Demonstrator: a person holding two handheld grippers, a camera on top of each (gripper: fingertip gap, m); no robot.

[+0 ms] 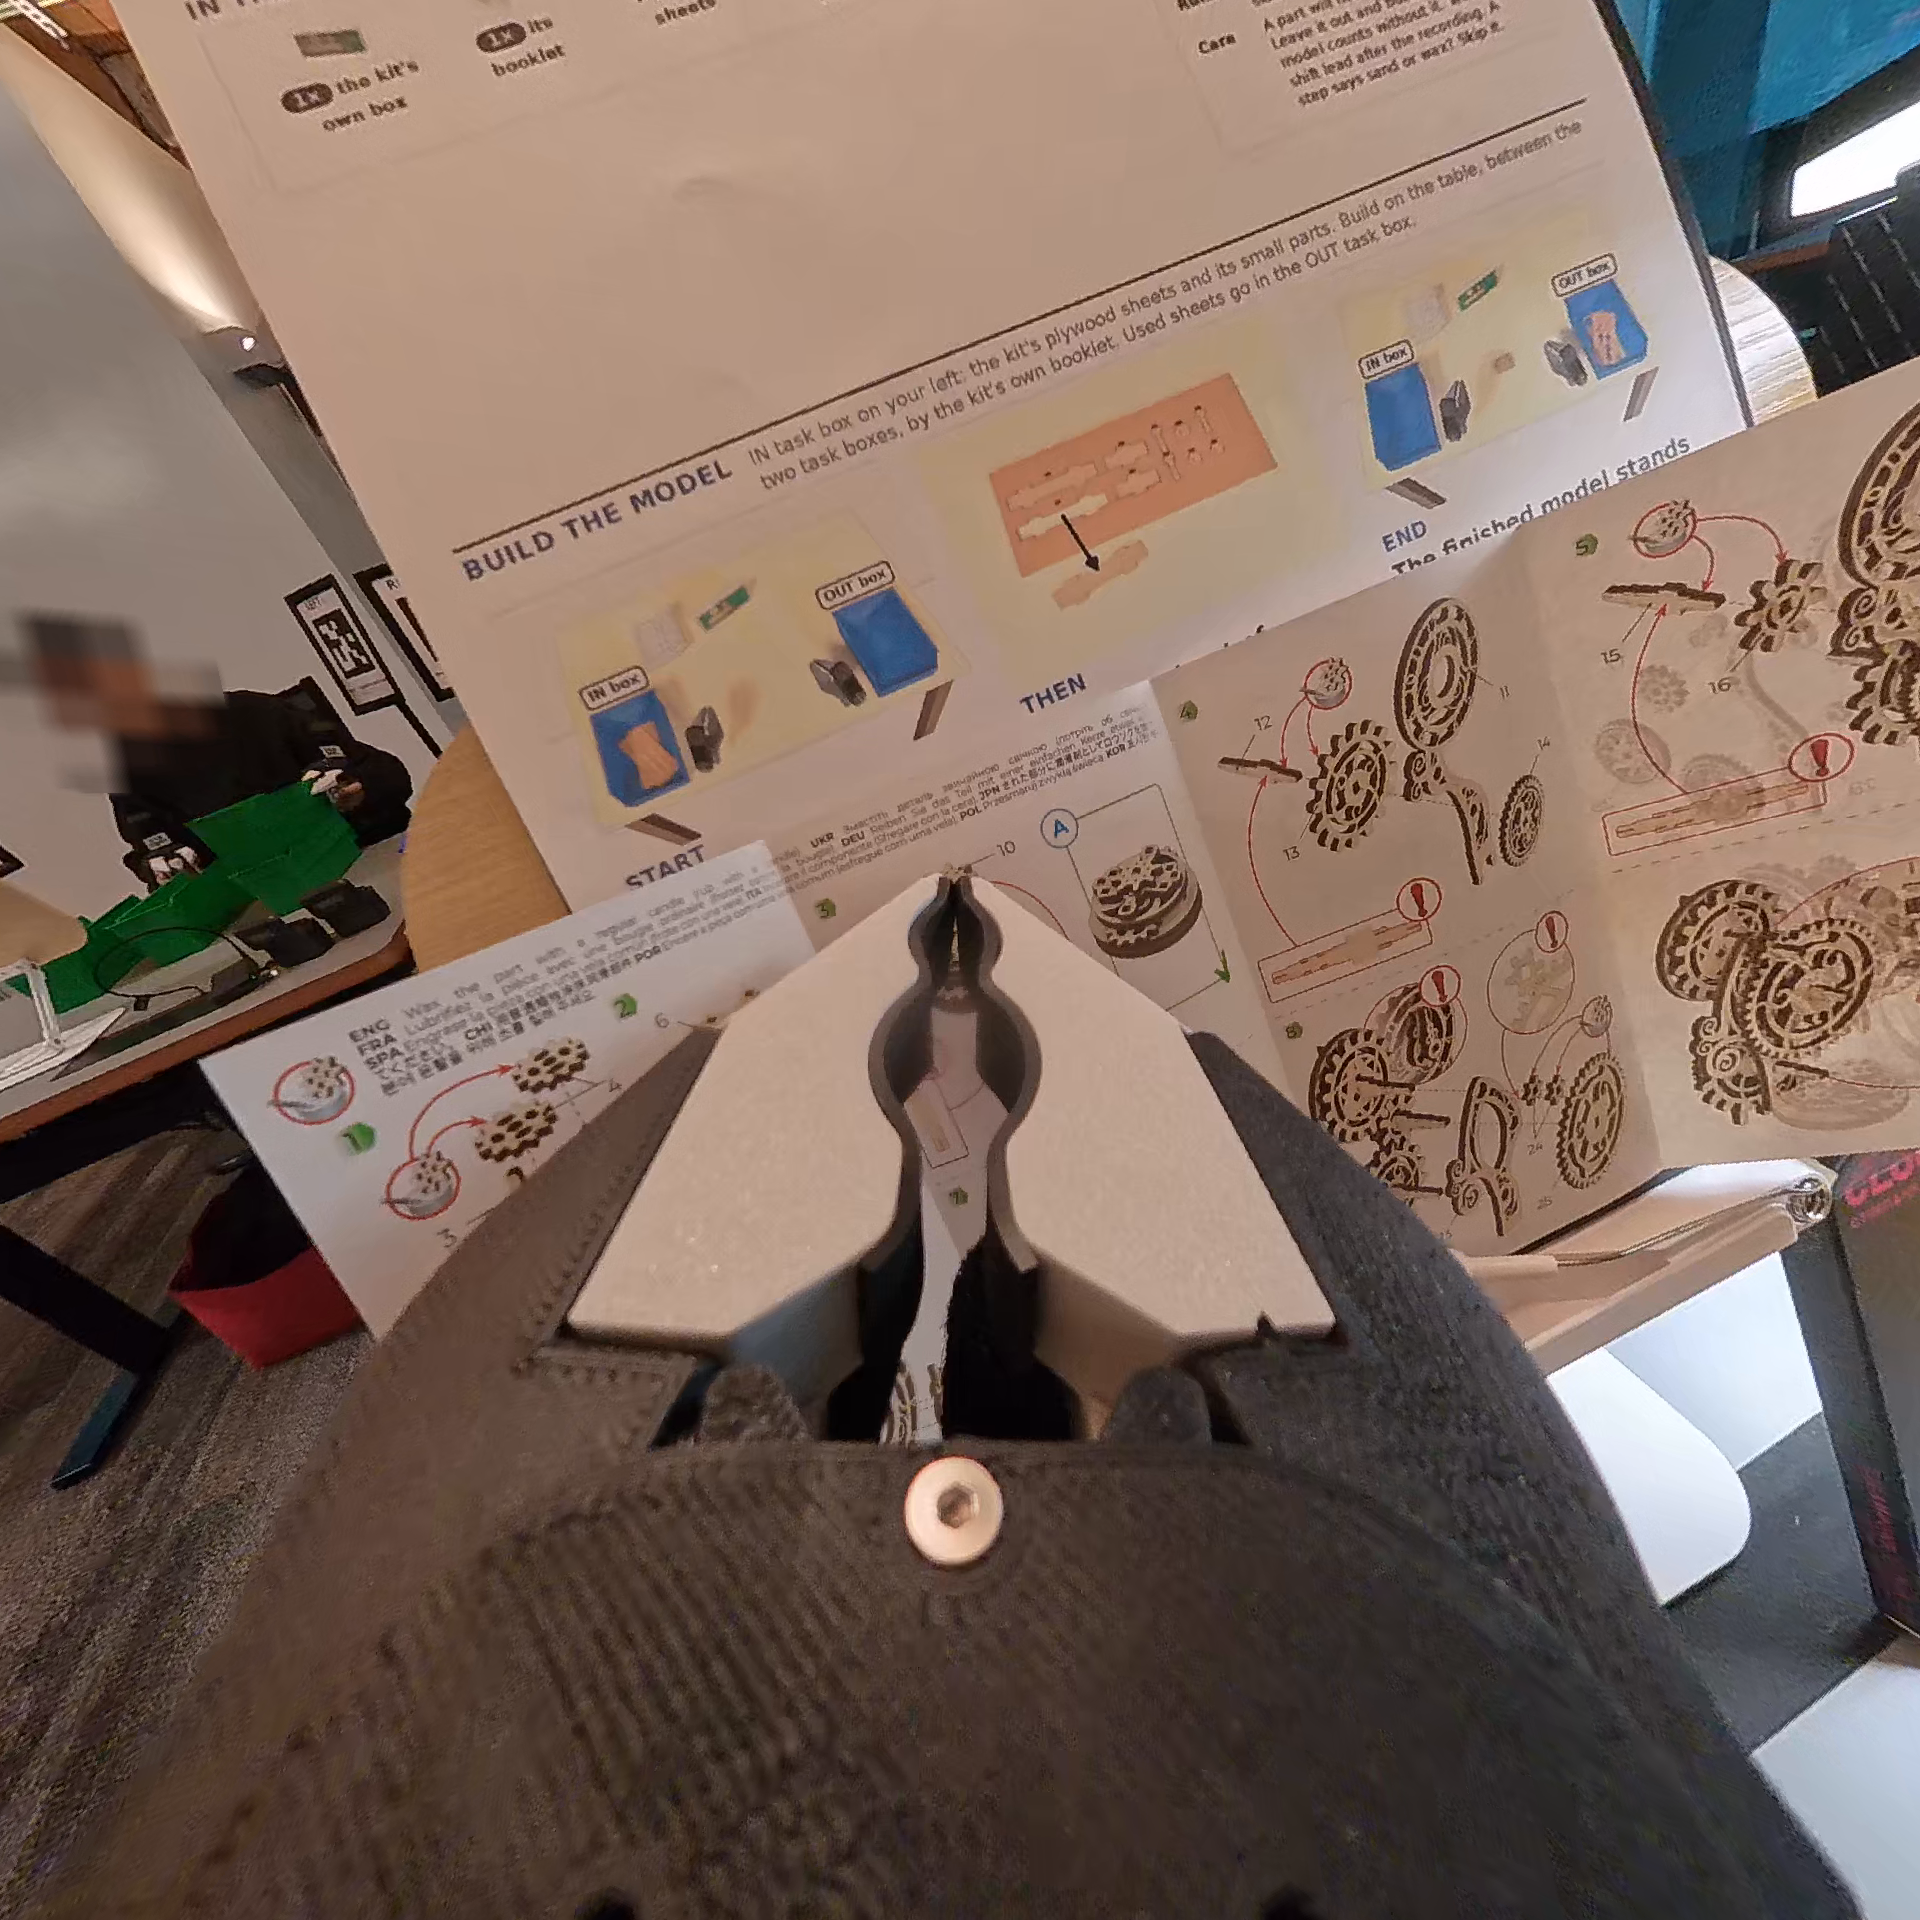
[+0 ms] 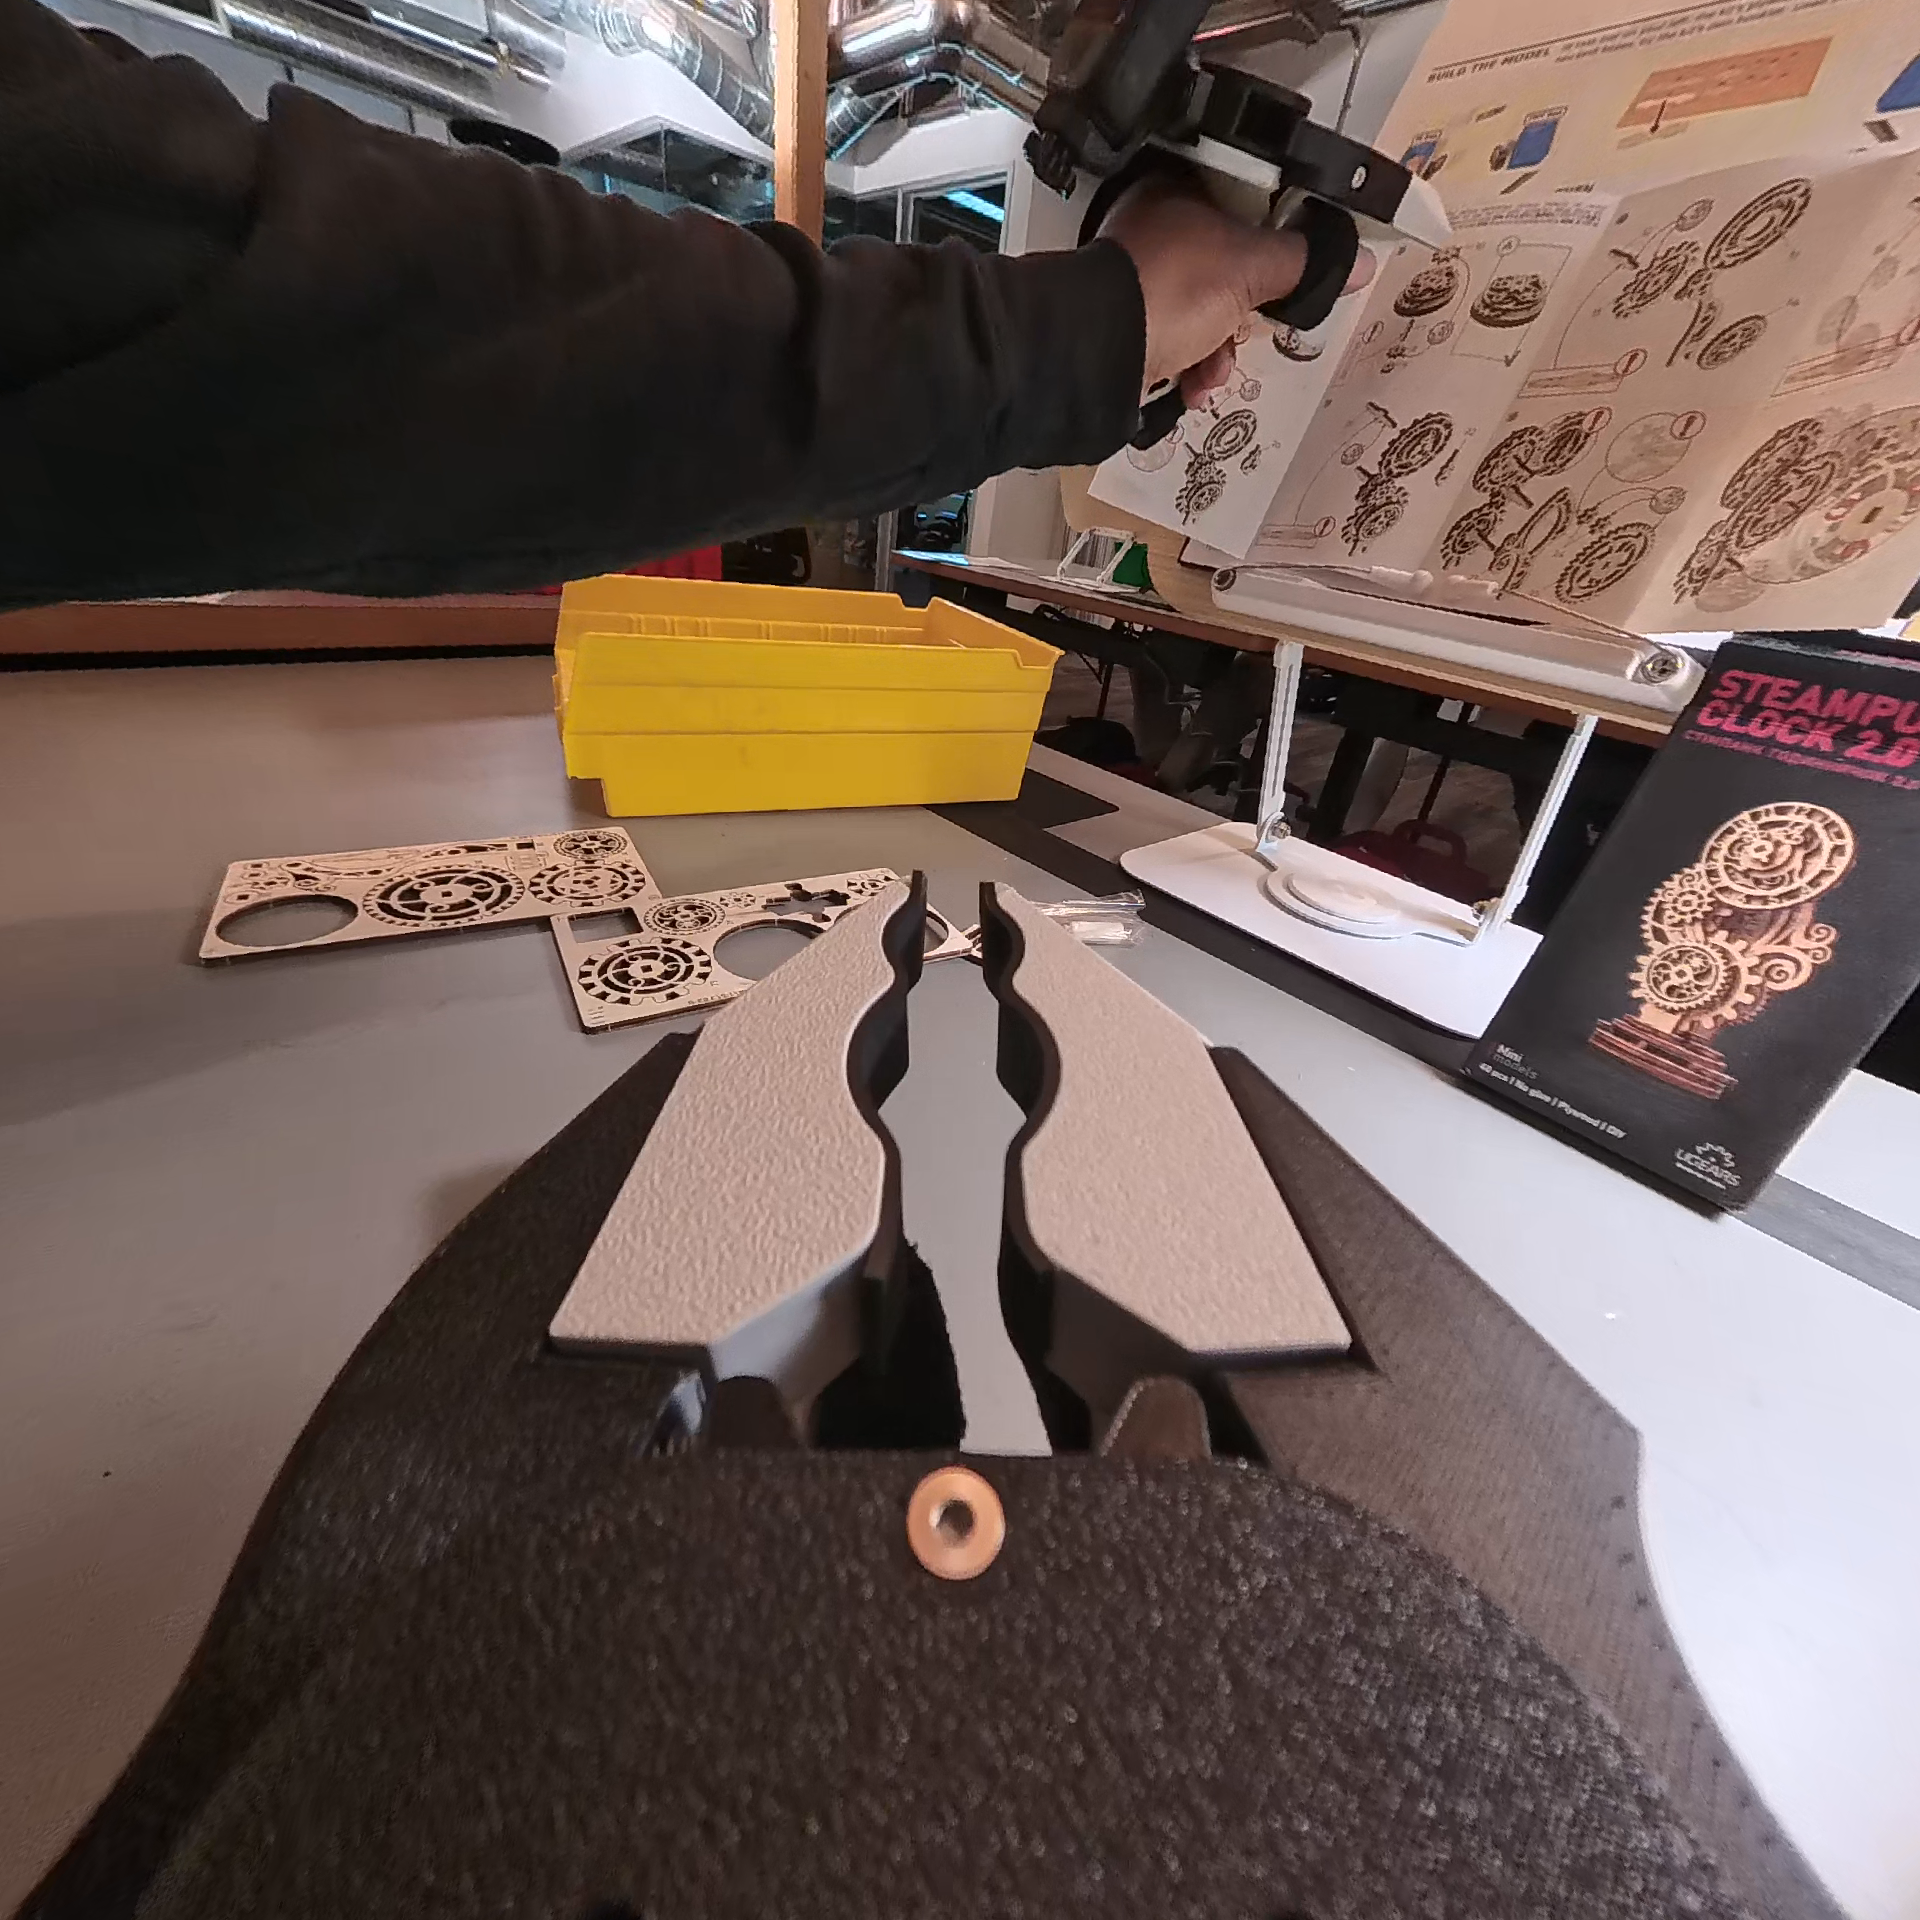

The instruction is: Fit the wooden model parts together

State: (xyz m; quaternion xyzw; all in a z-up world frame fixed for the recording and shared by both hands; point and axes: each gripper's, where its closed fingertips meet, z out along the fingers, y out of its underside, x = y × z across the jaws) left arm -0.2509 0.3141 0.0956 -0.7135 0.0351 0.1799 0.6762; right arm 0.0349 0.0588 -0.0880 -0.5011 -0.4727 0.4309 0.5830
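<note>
A: Status? Biggest first.

B: Grey flat tabletop (image 2: 260,1091) fills mid-frame in the right wrist view. Stacked yellow plastic bins (image 2: 800,717) centre, black cardboard kit box (image 2: 1704,935) at right edge. White metal stand (image 2: 1340,914) holds the unfolded paper instruction booklet (image 2: 1558,416), upper right.

A: Parts?

B: Two laser-cut plywood sheets (image 2: 416,899), flat on the table, centre-left. Nothing assembled.

A: Tongs?

B: Right gripper (image 2: 951,904) slightly apart, empty, low over the table near the sheets. Left gripper (image 1: 954,888) up at the booklet, tips pinched together, probably on a page edge; fingers block the contact.

A: Step?

B: Consulting or adjusting the booklet, I'd say. Next: free a piece from a sheet. Small clear bag (image 2: 1091,920) behind the right tips, contents unreadable.
</note>
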